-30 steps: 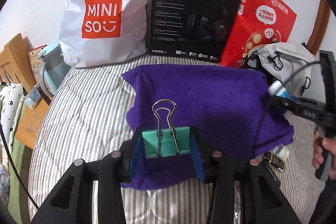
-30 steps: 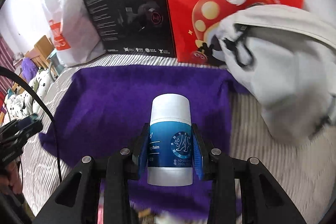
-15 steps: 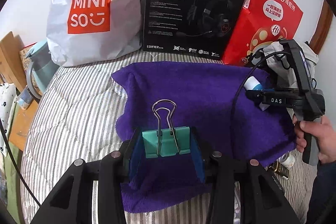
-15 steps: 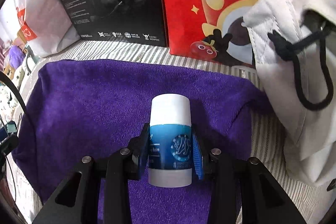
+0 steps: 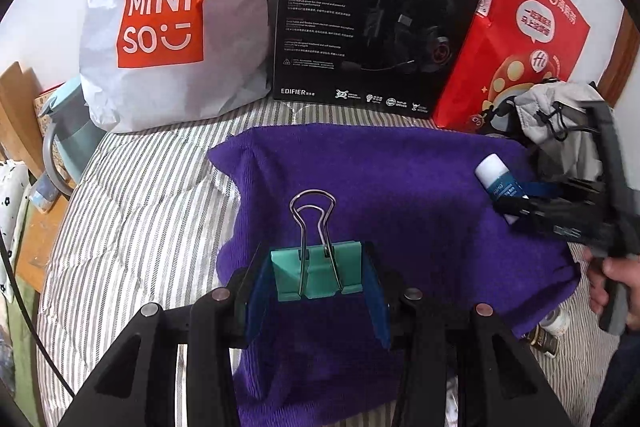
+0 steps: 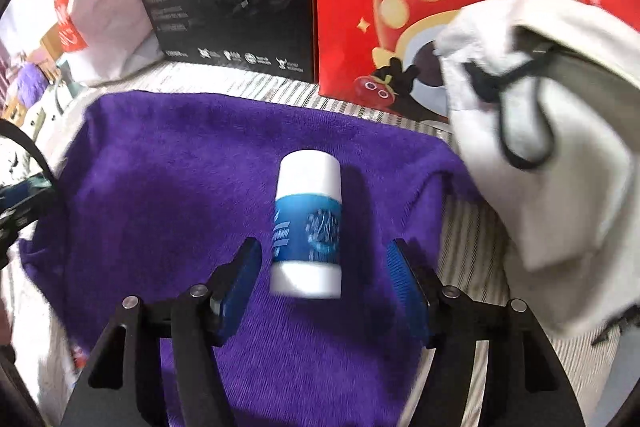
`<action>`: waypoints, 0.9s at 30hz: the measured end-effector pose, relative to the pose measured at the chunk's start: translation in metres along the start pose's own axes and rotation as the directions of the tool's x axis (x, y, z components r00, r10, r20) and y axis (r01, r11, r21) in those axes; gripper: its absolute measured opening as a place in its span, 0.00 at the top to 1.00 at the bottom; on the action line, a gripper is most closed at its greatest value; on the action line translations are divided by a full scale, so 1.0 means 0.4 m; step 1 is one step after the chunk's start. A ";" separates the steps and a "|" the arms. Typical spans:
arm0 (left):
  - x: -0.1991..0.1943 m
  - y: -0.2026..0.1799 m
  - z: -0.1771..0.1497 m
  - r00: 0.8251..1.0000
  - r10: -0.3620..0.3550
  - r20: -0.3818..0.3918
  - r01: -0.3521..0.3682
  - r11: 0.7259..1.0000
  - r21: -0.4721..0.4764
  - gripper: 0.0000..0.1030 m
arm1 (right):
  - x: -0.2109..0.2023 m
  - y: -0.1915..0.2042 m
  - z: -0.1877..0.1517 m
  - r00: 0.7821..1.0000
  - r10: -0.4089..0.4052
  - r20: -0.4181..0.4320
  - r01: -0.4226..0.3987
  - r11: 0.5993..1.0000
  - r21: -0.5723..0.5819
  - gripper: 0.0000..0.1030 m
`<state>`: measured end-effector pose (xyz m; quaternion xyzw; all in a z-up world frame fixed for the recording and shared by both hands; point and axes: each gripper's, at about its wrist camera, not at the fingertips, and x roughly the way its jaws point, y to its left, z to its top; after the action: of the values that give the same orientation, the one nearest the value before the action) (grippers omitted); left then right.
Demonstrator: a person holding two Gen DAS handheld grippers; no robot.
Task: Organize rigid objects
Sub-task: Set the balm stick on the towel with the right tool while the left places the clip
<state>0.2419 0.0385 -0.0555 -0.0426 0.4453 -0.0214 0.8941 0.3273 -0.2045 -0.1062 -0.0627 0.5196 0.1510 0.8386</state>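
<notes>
A striped bed (image 5: 132, 211) carries a purple towel (image 5: 400, 187) at frame centre. The right hand-held gripper (image 6: 324, 267) stands spread wide, its balm stick (image 6: 308, 223) lying free on the towel: placing looks done. The left hand-held gripper (image 5: 316, 279) clamps a teal binder clip (image 5: 316, 271), probably due to be set down next.

Miniso bag (image 5: 168, 27), headset box (image 5: 376, 15)

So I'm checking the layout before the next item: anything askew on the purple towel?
Yes. The balm stick lies on its side on the purple towel, slightly tilted, between the open right tool fingers.
</notes>
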 end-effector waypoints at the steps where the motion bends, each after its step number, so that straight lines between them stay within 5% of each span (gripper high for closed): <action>1: 0.006 0.002 0.006 1.000 0.002 -0.002 -0.002 1.000 -0.003 0.60 | -0.022 0.001 -0.007 1.000 -0.001 0.009 0.001 1.000 0.000 0.37; 12: 0.104 -0.013 0.087 0.999 0.023 -0.030 -0.024 1.000 -0.016 0.60 | -0.207 0.027 -0.153 0.995 0.067 0.078 -0.065 0.998 -0.025 0.28; 27: 0.222 -0.056 0.110 0.985 0.125 -0.119 -0.120 0.991 0.052 0.60 | -0.223 -0.021 -0.271 0.994 0.109 0.022 -0.110 0.991 0.079 0.28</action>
<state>0.3304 0.0118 -0.0974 0.0064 0.5002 0.0211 0.8656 0.2007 -0.2574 -0.0763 0.0009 0.5207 0.1764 0.8353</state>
